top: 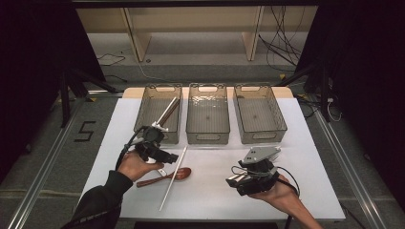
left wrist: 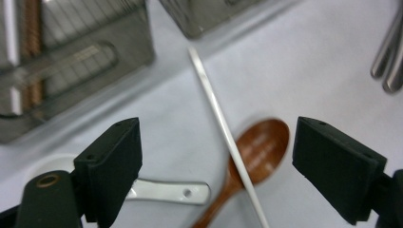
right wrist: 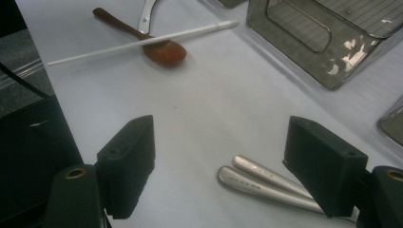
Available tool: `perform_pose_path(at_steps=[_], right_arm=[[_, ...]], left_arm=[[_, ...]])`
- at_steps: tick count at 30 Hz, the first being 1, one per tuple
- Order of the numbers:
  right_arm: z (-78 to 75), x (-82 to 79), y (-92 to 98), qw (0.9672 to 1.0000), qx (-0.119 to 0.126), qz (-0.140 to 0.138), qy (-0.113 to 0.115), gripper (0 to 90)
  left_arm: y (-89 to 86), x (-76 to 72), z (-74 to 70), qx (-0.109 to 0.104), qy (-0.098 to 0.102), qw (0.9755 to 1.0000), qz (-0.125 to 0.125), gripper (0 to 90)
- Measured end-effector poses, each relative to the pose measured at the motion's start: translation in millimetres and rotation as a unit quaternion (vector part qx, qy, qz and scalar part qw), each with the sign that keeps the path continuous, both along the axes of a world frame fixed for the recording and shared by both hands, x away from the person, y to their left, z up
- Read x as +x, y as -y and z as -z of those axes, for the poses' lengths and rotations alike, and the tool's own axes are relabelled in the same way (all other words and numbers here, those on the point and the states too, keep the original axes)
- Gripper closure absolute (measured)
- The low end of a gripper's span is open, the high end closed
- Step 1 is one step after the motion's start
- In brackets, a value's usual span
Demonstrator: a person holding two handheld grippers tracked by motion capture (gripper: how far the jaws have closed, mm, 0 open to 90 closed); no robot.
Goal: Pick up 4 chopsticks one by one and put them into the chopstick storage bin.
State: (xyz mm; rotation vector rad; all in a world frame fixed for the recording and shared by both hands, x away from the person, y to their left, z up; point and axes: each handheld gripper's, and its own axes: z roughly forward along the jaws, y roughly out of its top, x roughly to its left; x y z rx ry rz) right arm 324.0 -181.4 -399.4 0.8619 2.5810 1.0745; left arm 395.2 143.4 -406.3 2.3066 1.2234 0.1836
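My left gripper (top: 168,156) (left wrist: 218,166) hovers at the table's left with its jaws open and nothing between them. Beneath it a white chopstick (top: 173,177) (left wrist: 223,128) lies across a brown wooden spoon (top: 168,176) (left wrist: 260,145), beside a white spoon handle (left wrist: 166,192). My right gripper (top: 243,177) (right wrist: 221,171) stands open at the front right, empty. Two metal utensil handles (right wrist: 266,183) (left wrist: 387,57) lie on the table just ahead of its right jaw. In the right gripper view the spoon (right wrist: 164,52) and chopstick (right wrist: 142,42) lie farther off.
Three clear grey bins stand in a row at the back: left bin (top: 143,112) holding a couple of chopsticks (top: 168,110), middle bin (top: 207,137) and right bin (top: 260,136). The white table (top: 215,191) ends close behind both hands.
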Motion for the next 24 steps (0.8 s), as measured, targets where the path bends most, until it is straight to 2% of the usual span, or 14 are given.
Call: perform_pose_path(at_steps=[4,7,18,24], right_arm=[[-0.1,-0.1,0.2,1.0000,0.000,0.000,0.001,26.5],[-0.1,-0.3,-0.3,1.0000,-0.001,0.001,0.000,26.5],[0.1,-0.6,-0.7,1.0000,-0.002,0.002,-0.001,26.5],[0.1,-0.8,-0.5,1.0000,-0.003,0.002,0.000,26.5]], left_arm=[[4.0,-12.3,10.4,0.025,-0.011,0.9996,0.010,16.4],[8.2,-17.8,16.4,0.036,-0.017,0.9991,0.015,16.5],[14.8,-30.5,25.8,0.050,-0.040,0.9973,0.035,19.6],[16.3,-33.8,28.7,0.054,-0.043,0.9968,0.040,20.5]])
